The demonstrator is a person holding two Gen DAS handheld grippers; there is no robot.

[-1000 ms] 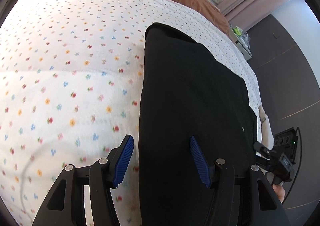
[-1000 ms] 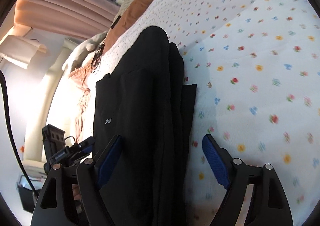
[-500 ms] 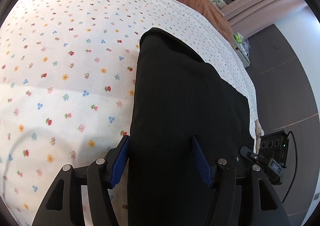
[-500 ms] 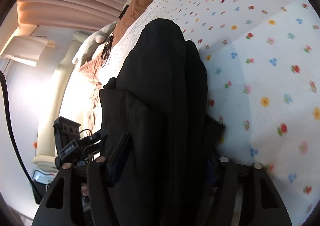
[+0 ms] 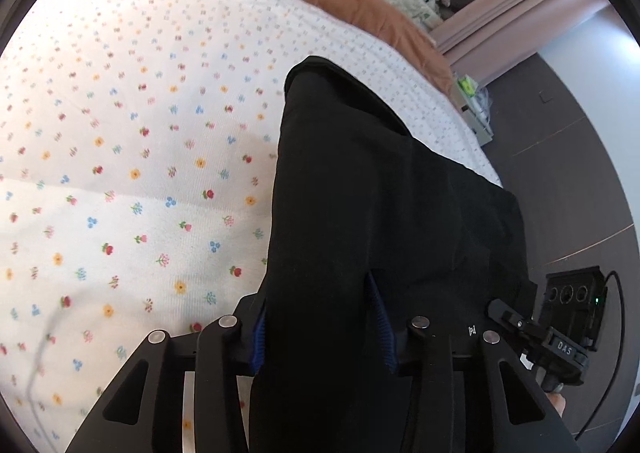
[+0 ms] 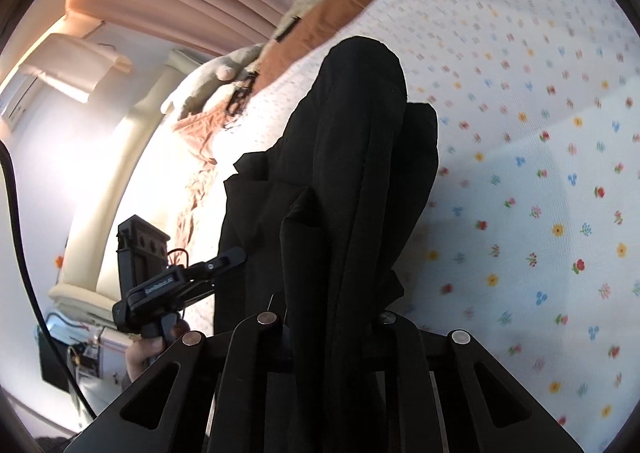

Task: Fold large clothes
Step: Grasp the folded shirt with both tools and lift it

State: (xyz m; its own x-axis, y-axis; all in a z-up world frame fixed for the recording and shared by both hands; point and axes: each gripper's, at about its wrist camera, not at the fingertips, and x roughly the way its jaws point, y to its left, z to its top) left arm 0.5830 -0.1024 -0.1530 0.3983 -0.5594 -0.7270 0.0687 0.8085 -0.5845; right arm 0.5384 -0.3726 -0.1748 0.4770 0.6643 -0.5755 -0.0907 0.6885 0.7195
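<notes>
Both grippers point forward along a black garment that lies lengthwise on the floral bedsheet, running from 6 o'clock up toward 12. The left gripper has its blue-padded fingers pinched on the near edge of the cloth, which fills the gap between them and drapes over the left one. The right gripper is likewise clamped on the bunched folds at 6 o'clock, pads hidden by fabric. In the right wrist view the left gripper shows at 8 o'clock, beside the garment's edge.
</notes>
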